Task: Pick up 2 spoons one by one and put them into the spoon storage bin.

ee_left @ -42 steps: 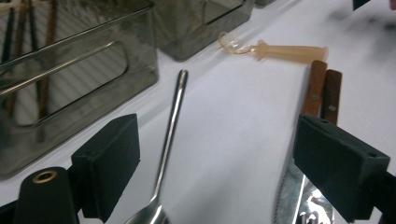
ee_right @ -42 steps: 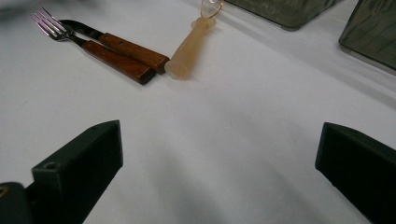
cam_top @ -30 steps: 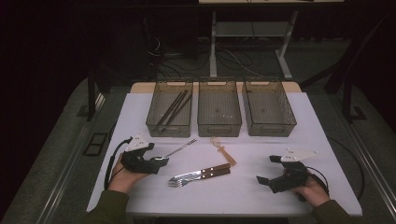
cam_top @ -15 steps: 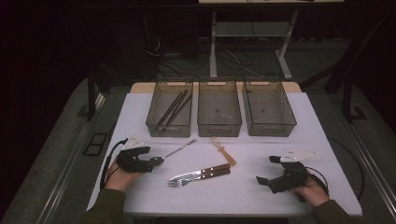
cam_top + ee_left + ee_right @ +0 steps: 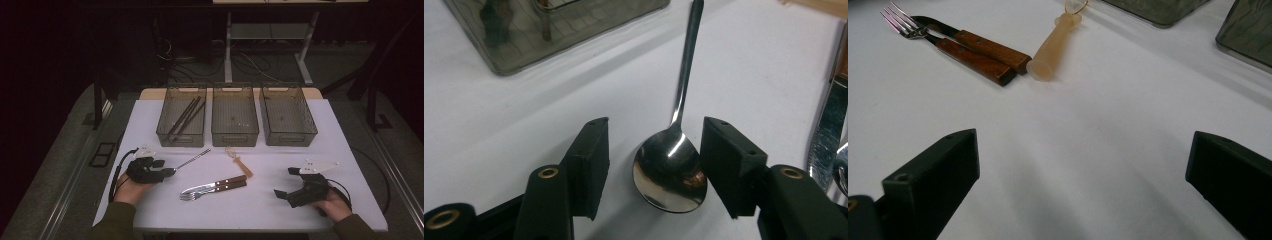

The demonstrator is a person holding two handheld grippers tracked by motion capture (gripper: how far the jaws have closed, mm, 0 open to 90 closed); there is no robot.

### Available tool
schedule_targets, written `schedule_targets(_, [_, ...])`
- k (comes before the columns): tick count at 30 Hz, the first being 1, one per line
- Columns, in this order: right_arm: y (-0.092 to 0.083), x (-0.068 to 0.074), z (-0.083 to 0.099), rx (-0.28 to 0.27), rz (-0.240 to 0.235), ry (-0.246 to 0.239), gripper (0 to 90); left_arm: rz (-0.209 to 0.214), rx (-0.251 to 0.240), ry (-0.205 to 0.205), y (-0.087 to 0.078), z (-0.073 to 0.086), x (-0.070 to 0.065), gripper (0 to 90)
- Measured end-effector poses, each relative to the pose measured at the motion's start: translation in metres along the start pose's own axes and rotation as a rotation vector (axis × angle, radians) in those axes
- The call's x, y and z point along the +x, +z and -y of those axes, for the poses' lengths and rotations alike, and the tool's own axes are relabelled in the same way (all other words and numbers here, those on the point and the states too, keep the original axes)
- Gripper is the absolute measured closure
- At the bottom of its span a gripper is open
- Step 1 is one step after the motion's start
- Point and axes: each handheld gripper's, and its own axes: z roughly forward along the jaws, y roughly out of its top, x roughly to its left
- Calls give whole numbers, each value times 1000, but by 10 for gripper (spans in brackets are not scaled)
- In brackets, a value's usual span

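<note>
Left gripper (image 5: 651, 172) jaws closing around the spoon (image 5: 671, 170) bowl flat on the surface (image 5: 150, 125), right pad maybe touching; thin rim could skid out or tip; right gripper (image 5: 287, 182) idle, agape.

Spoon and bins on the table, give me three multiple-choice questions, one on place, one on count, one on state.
1. Where does the spoon bowl lie?
A. between the left gripper jaws
B. in the middle bin
C. under the fork

2. How many mesh bins stand at the table's far edge?
A. two
B. three
C. four

3. How does the right gripper stand?
A. shut on a knife
B. open over bare table
C. shut on the spoon

Answers: 1 A, the left gripper view shows the bowl between both pads, which have just been closing. 2 B, the high view shows three side by side. 3 B, jaws wide apart, nothing between.
</note>
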Motion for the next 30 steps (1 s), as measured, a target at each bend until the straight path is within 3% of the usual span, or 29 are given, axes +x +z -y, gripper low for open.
schedule_targets(21, [0, 0, 0, 1, 0, -3, 7, -16, 45, 63, 3, 0, -7, 505])
schedule_targets(30, [0, 1, 0, 1, -1, -2, 7, -5, 71, 98, 3, -2, -10, 585])
